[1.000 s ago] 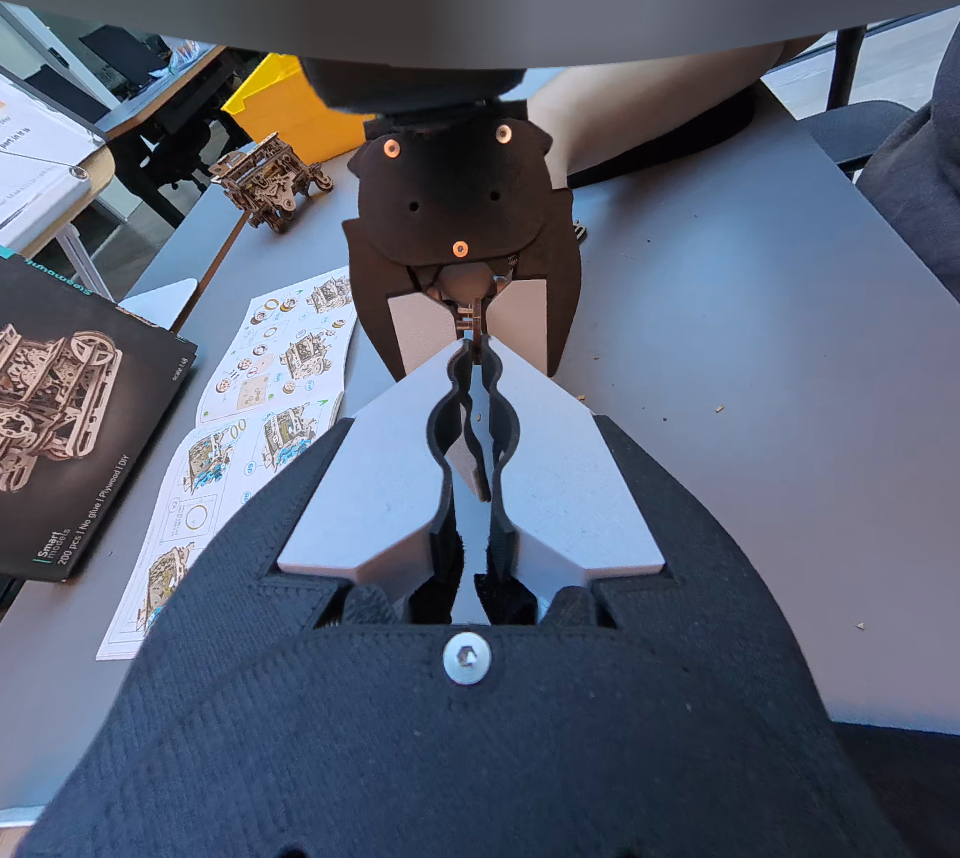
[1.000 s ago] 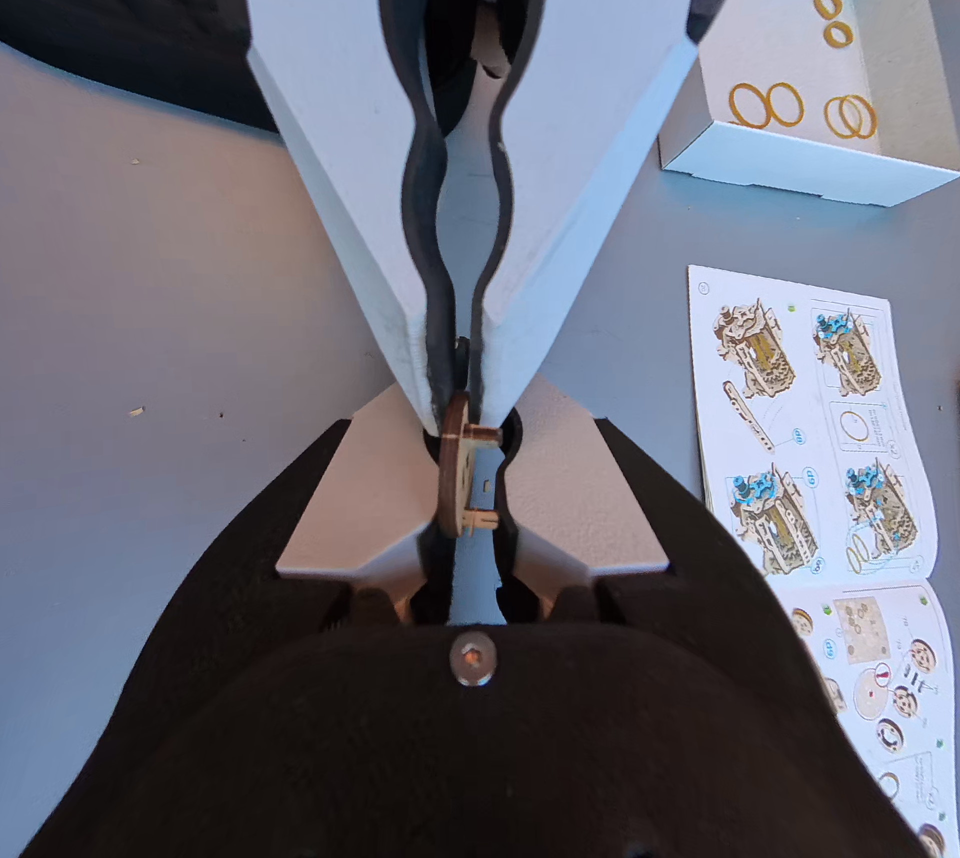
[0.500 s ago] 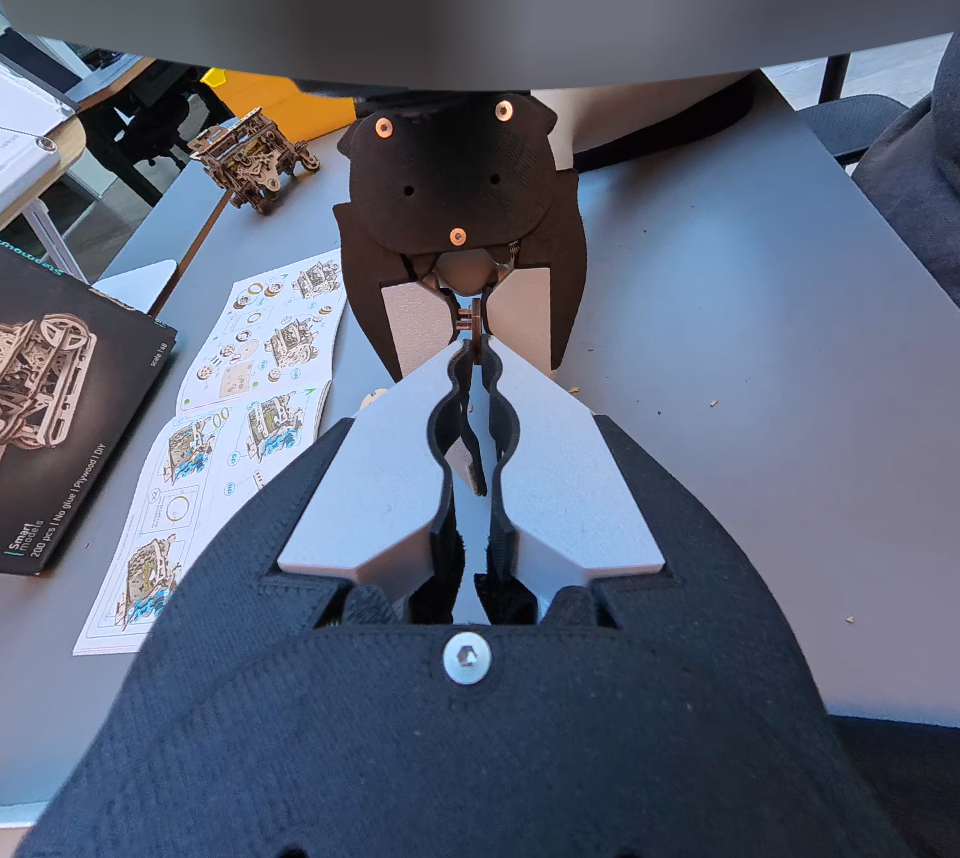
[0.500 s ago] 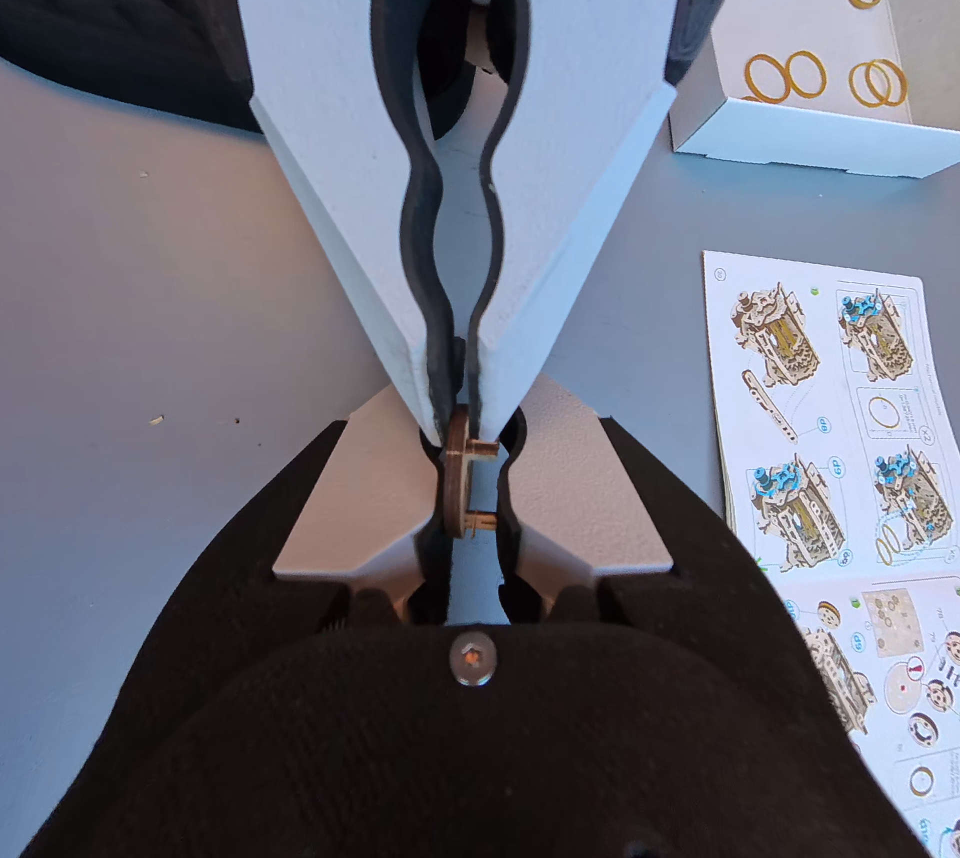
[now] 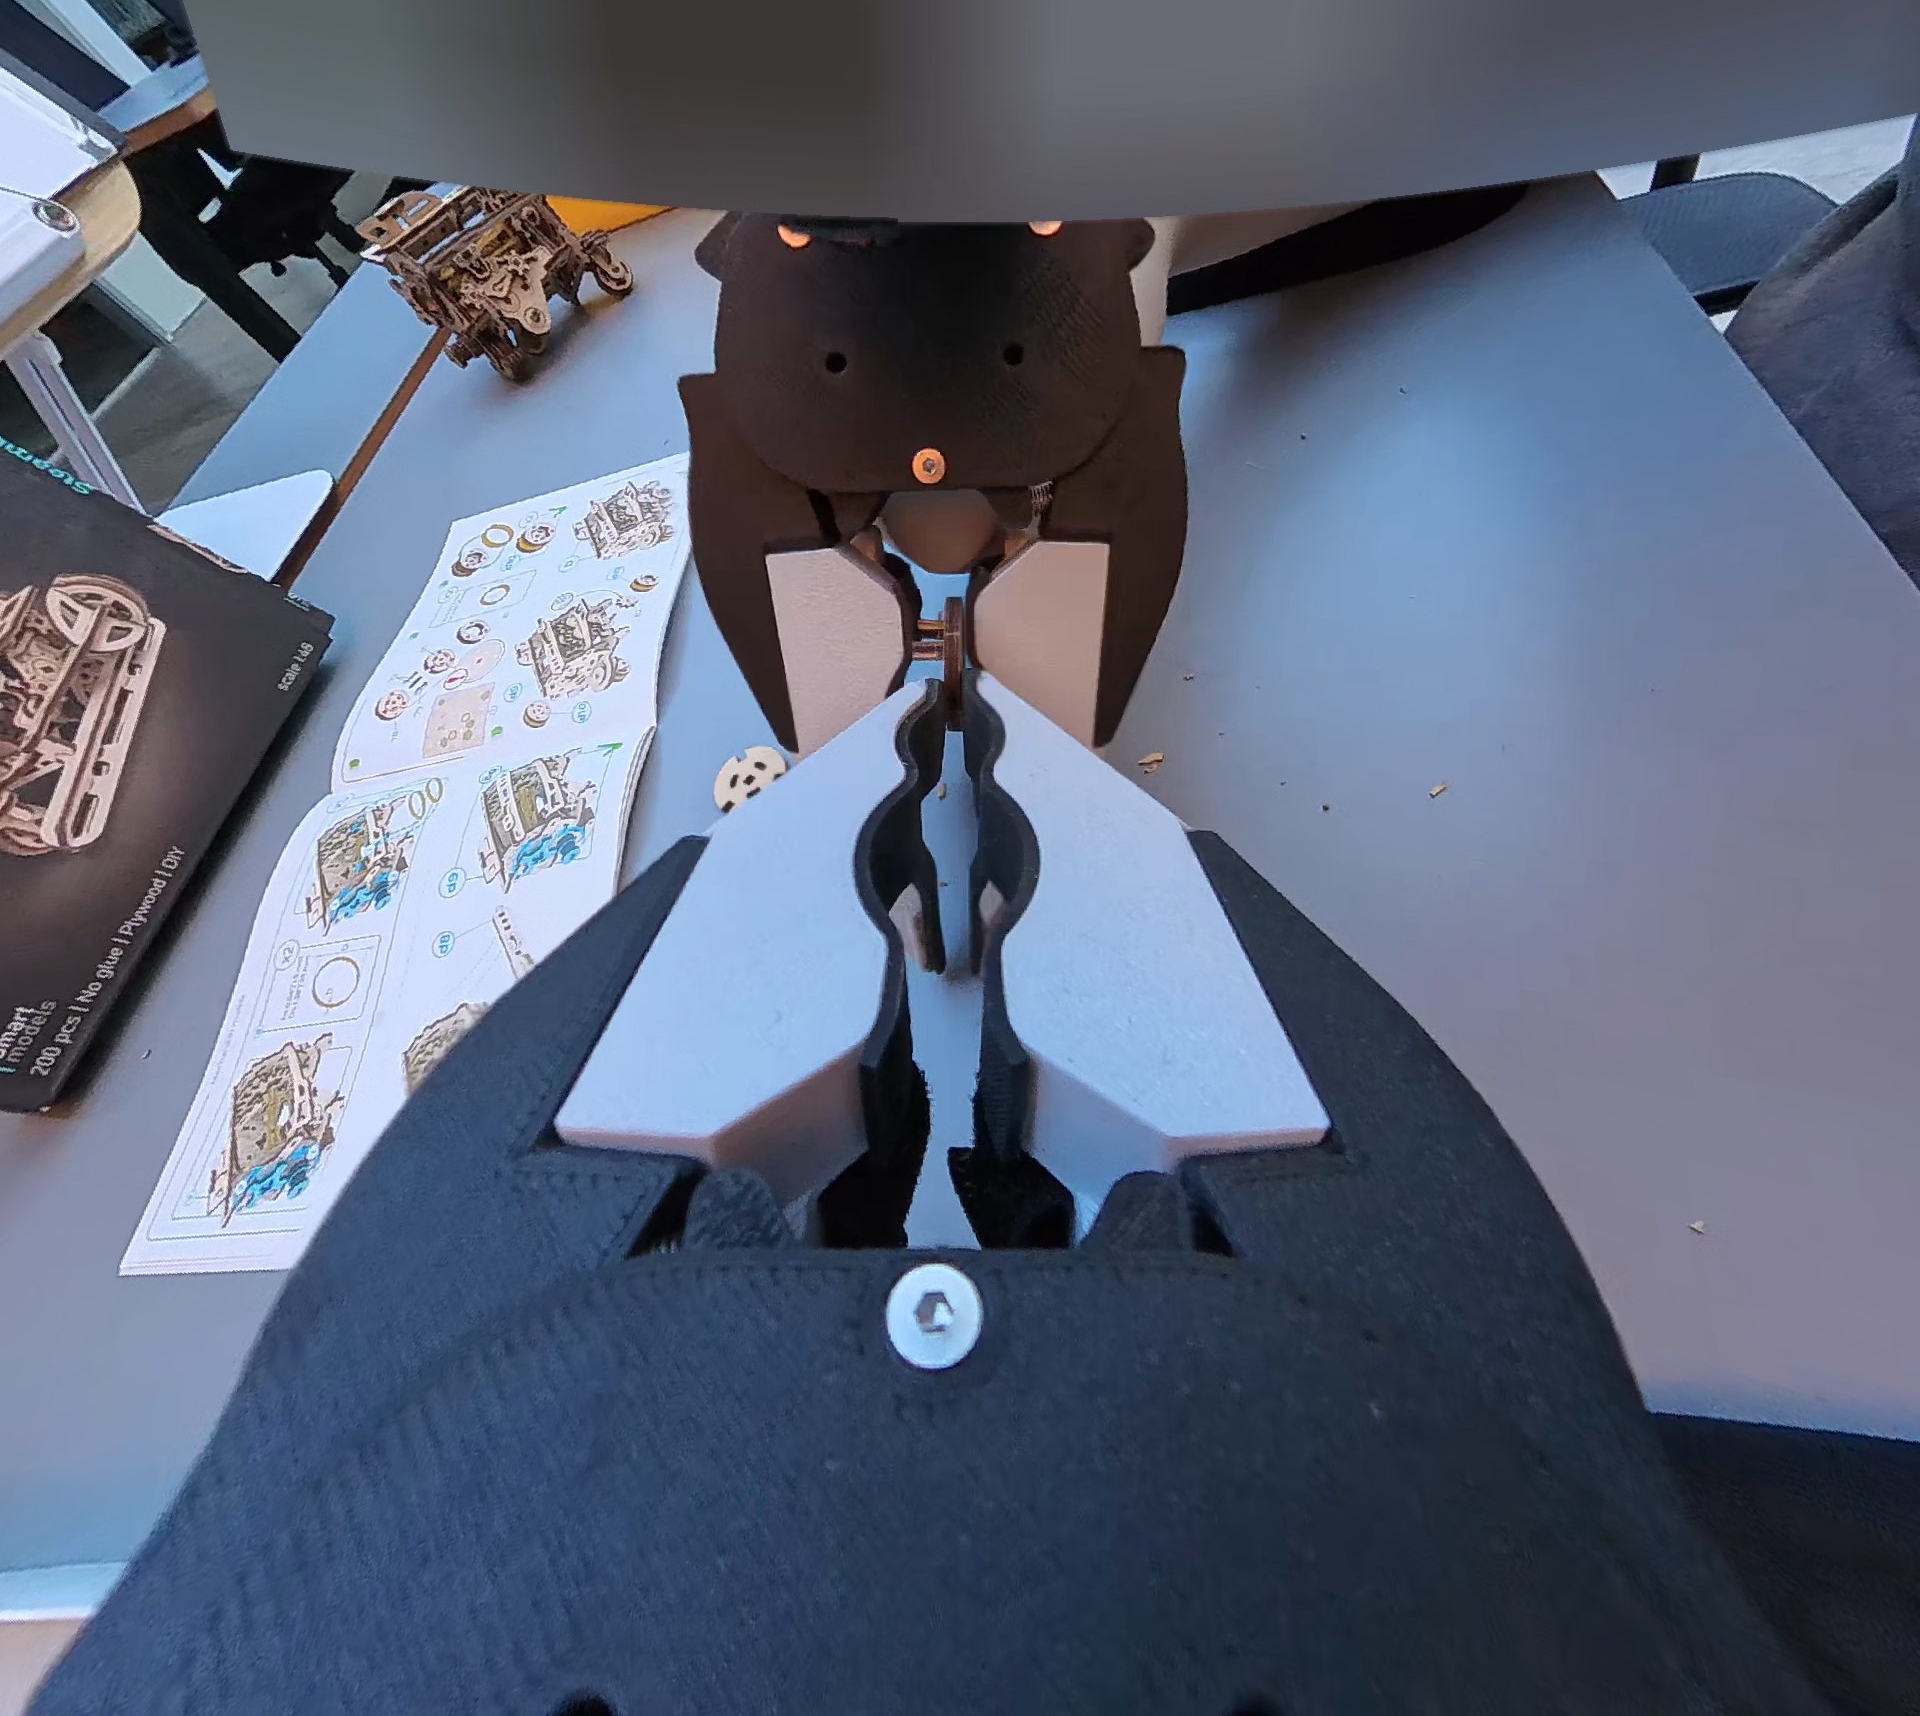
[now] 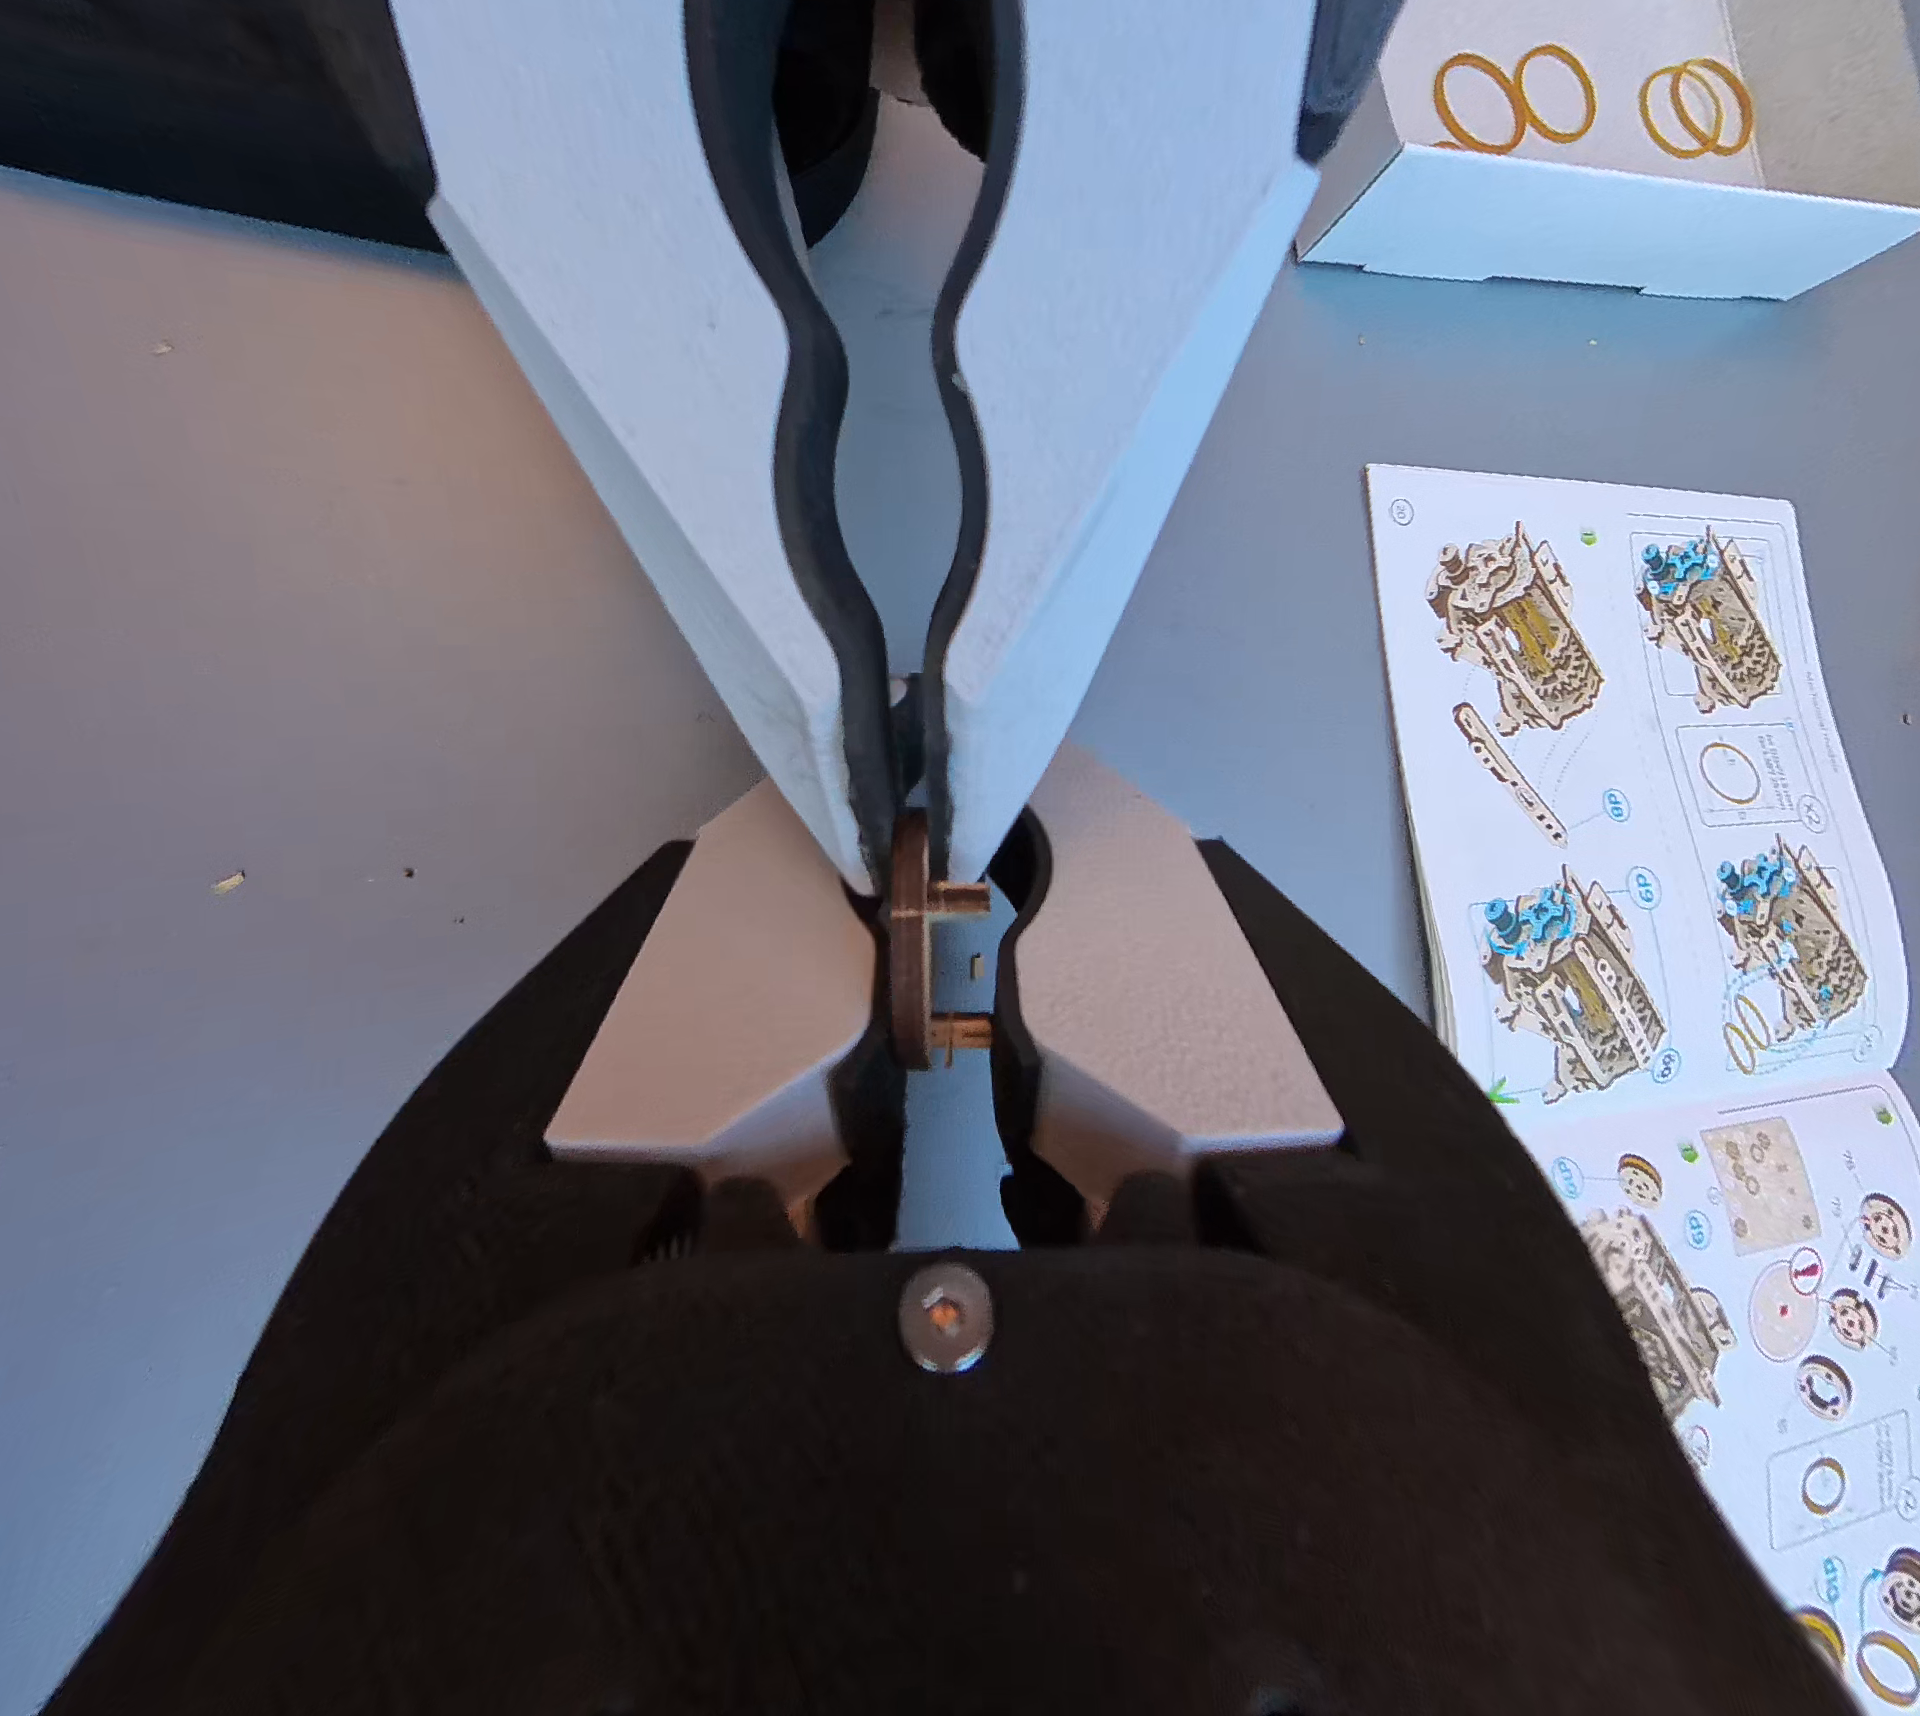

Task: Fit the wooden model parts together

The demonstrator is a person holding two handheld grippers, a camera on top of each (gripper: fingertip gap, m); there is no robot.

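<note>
Two grippers meet tip to tip above the grey table [image 5: 1507, 731]. The right gripper [image 6: 940, 949] pinches a small wooden disc [image 6: 911, 944] edge-on, with two short pegs sticking out sideways from its face toward the right-hand finger. The left gripper [image 5: 948, 731] comes in from the opposite side, its fingers pressed onto the far rim of the same disc, so both hold the one part between them, clear of the tabletop.

Small wood crumbs are scattered over the table. Near the left gripper's side a loose pale round piece with cut-outs [image 5: 750, 777] lies flat, just beside an open instruction booklet [image 5: 436, 845]. Past the booklet sits a dark box lid printed with a model picture [image 5: 114, 793], and farther back an assembled wooden model [image 5: 488, 284] stands near the table's edge. In the right wrist view a shallow white cardboard tray [image 6: 1558, 232] holds yellow rubber bands [image 6: 1512, 97], well apart from the grippers. Beyond the table are dark desk legs and a chair; a blurred patch covers the top of the left wrist view
</note>
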